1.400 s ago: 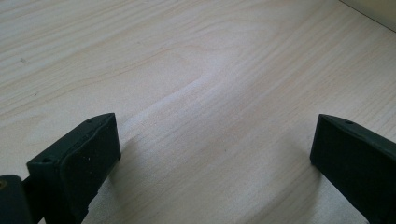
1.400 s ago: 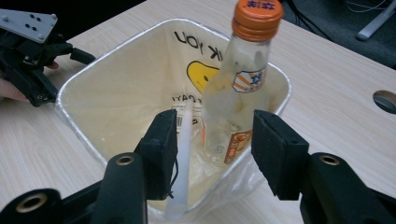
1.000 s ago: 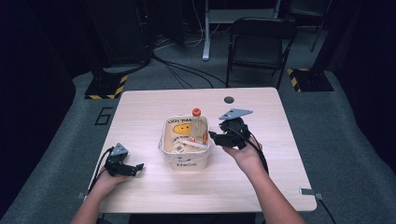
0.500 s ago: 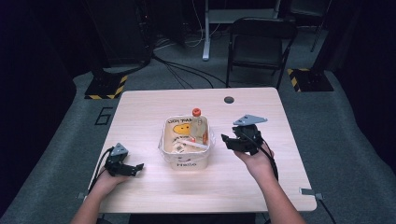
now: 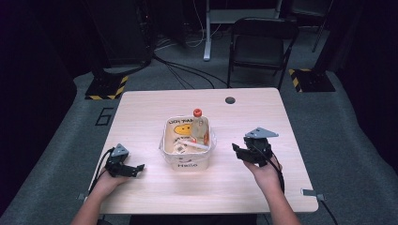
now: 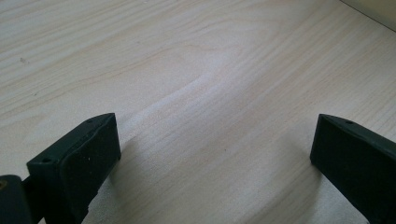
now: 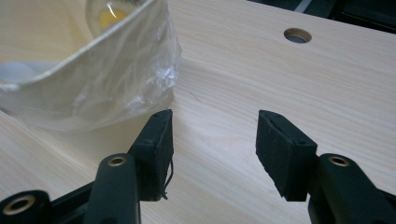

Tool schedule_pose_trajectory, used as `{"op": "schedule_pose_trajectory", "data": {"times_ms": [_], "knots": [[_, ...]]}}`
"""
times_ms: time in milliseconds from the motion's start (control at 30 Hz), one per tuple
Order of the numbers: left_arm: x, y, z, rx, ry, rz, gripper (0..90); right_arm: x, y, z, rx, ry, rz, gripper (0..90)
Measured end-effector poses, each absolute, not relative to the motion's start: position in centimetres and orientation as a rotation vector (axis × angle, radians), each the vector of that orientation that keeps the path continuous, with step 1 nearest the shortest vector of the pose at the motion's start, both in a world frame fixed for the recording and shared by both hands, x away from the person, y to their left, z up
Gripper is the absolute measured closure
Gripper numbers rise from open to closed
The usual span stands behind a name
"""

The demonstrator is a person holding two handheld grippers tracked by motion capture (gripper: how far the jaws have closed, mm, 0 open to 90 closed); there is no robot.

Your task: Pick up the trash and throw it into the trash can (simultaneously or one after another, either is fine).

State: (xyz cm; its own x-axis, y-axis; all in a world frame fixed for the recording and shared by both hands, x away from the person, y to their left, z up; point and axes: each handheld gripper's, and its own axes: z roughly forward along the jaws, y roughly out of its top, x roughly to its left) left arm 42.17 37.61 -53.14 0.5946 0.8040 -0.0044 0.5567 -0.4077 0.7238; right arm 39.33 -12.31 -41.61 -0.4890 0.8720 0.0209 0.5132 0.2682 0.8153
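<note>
The left gripper (image 5: 136,168) rests low on the table (image 5: 155,117) at the person's near left, held in the left hand (image 5: 105,180). In the left gripper view its jaws stand spread wide, with bare pale wood between them and nothing gripped.

The right gripper (image 5: 236,151) sits at the near right in the right hand (image 5: 263,171), its grey three-cornered plate on top, pointing toward the middle of the table. Its jaws have just been opening; in the right gripper view (image 7: 211,140) they stand apart with only tabletop between them, pinching nothing.

Just beyond the right gripper's tips, on the side toward the other hand, stands the white tub (image 5: 187,161), lined with a clear plastic bag (image 7: 135,79) whose crumpled edge hangs near the jaw on that side without touching it. The tub lies between the two grippers, nearer the right one. Inside it leans a bottle (image 5: 200,129) with a red cap, at the tub's far corner, beside a few small white items.

Farther off, past the right gripper, a round cable hole (image 7: 297,35) is set in the table's far edge.
</note>
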Motion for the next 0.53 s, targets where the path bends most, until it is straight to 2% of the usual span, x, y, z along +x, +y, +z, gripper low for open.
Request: {"op": "schedule_pose_trajectory", "data": {"times_ms": [400, 533], "knots": [[42.2, 37.6, -53.1, 2.122, 1.073, 0.454, 1.4, 38.8, -15.2, -45.7, 1.397, 2.057, 1.077, 42.7], [42.2, 37.6, -53.1, 2.123, 1.073, 0.454, 1.4, 38.8, -15.9, -47.3, 1.453, 2.05, 1.033, 39.1]]}}
